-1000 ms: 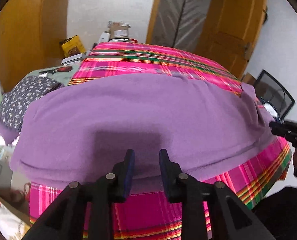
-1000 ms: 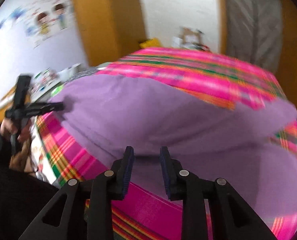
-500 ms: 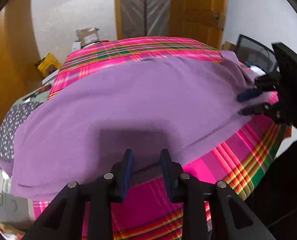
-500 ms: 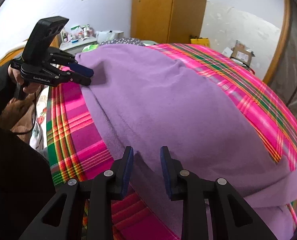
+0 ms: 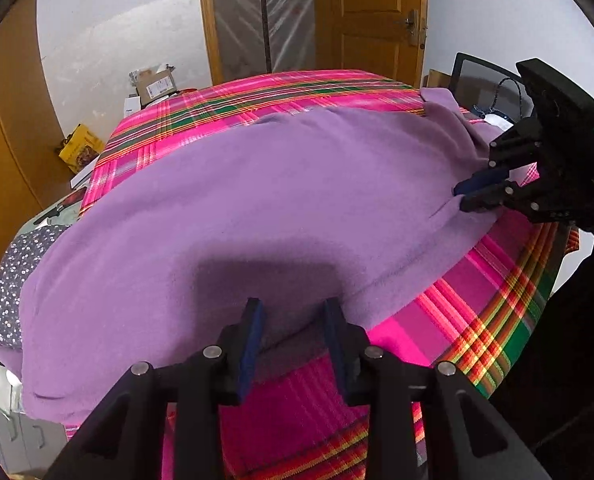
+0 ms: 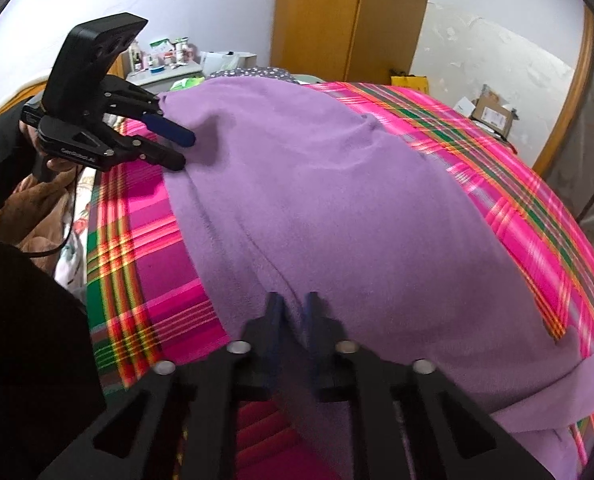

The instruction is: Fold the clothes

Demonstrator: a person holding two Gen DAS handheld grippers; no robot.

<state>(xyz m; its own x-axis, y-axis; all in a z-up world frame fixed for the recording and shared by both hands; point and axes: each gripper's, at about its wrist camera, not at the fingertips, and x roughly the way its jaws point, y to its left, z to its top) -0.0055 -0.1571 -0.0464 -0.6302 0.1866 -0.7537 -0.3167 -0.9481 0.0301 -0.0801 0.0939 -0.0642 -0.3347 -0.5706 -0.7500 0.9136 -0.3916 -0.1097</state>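
Here, purple garment (image 5: 281, 200) spread flat, long axis between both grippers

Both wrist cameras look steeply down, close over the same purple garment (image 5: 257, 200), from opposite ends.

I see a plain purple fleece garment (image 5: 257, 200) spread over a bed cover (image 5: 477, 304) in hot pink plaid, crossed by green, orange and yellow stripes. My left tool (image 5: 293, 320) and right tool (image 6: 293, 312) are black with dark blue pads. At far left lies a dark fabric (image 5: 5, 280) dotted with small white flowers. The door (image 5: 369, 16) is orange-brown wood, the walls white.
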